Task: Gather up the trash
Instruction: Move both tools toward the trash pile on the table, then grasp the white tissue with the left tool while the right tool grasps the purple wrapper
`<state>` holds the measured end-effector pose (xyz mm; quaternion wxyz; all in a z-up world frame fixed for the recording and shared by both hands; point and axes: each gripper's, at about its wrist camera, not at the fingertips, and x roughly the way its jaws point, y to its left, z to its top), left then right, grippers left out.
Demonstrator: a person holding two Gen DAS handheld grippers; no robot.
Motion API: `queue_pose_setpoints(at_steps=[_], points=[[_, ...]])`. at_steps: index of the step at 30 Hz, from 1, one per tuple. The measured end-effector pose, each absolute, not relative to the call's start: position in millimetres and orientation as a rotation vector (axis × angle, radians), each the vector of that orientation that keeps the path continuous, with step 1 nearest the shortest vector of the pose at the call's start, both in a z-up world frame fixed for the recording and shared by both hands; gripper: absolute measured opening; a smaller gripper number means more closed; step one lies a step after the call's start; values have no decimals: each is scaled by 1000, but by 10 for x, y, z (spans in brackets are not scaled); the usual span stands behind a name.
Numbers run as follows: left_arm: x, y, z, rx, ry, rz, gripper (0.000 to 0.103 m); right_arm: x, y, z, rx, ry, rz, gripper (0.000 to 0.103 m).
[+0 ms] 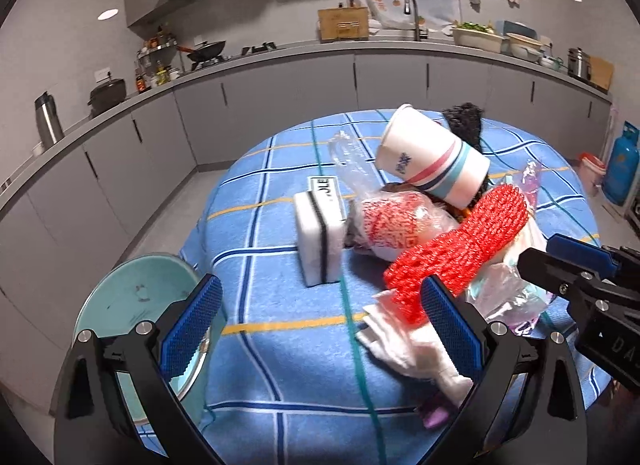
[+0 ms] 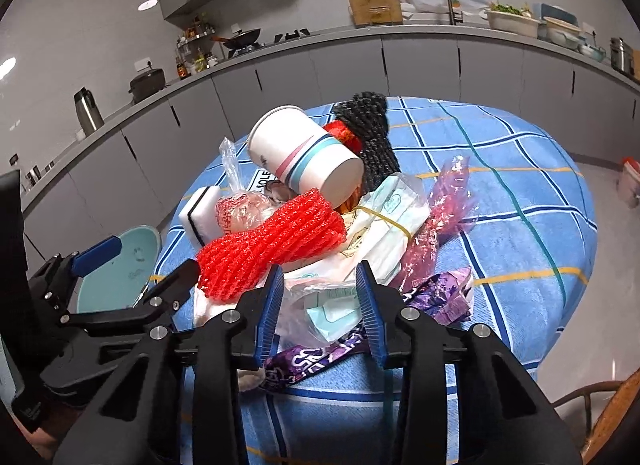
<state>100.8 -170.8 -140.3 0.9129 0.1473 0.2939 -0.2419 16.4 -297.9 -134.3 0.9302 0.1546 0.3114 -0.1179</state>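
Observation:
A heap of trash lies on the round table with a blue checked cloth (image 2: 520, 205): a tipped paper cup (image 2: 304, 153), a red foam net (image 2: 272, 241), a banded tissue pack (image 2: 392, 221), pink cellophane (image 2: 444, 205), a purple wrapper (image 2: 444, 297) and a white sponge (image 1: 320, 237). My right gripper (image 2: 320, 297) stands at the near edge of the heap with a clear plastic bag (image 2: 320, 305) filling the gap between its blue pads, touching both. My left gripper (image 1: 320, 329) is wide open over bare cloth, its right finger beside crumpled white tissue (image 1: 400, 341) and the red foam net (image 1: 460, 249).
A teal round container (image 1: 136, 297) sits below the table's left edge, by my left gripper. A black mesh bundle (image 2: 372, 133) lies behind the cup. Grey kitchen cabinets (image 1: 260, 105) curve around the back. A wooden chair edge (image 2: 612, 417) shows at lower right.

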Motion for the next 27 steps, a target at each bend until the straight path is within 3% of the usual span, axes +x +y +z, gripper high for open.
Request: queue_pose_setpoints(at_steps=[3, 5, 6, 8, 10, 12, 13, 15, 16, 18, 23, 27], points=[[1015, -1797, -1418, 306, 612, -538, 97, 123, -2992, -1315, 309, 618, -264, 41], [1045, -1848, -1443, 311, 619, -552, 95, 106, -3012, -1299, 320, 611, -266, 58], [1051, -1861, -1450, 312, 617, -559, 91, 98, -3024, -1296, 321, 607, -268, 60], [1066, -1897, -1458, 318, 617, -574, 88, 83, -3057, -1305, 330, 606, -271, 60], [1085, -1953, -1470, 325, 622, -596, 77, 97, -3095, -1341, 338, 623, -276, 59], [1118, -1991, -1494, 318, 642, -622, 69, 112, -3133, -1384, 354, 639, -270, 55], [1113, -2007, -1505, 318, 643, -632, 55, 114, -3142, -1392, 359, 642, -267, 51], [1118, -2043, -1520, 319, 654, -658, 40, 121, -3155, -1407, 365, 647, -256, 44], [1116, -2048, -1520, 317, 653, -669, 24, 122, -3156, -1406, 365, 646, -250, 40], [1114, -2072, -1519, 322, 652, -683, 6, 118, -3160, -1411, 370, 644, -241, 33], [1089, -2039, -1481, 319, 641, -692, 1, 127, -3138, -1429, 367, 649, -228, 15], [1064, -1973, -1400, 299, 616, -682, 1, 131, -3120, -1402, 361, 643, -220, 13]])
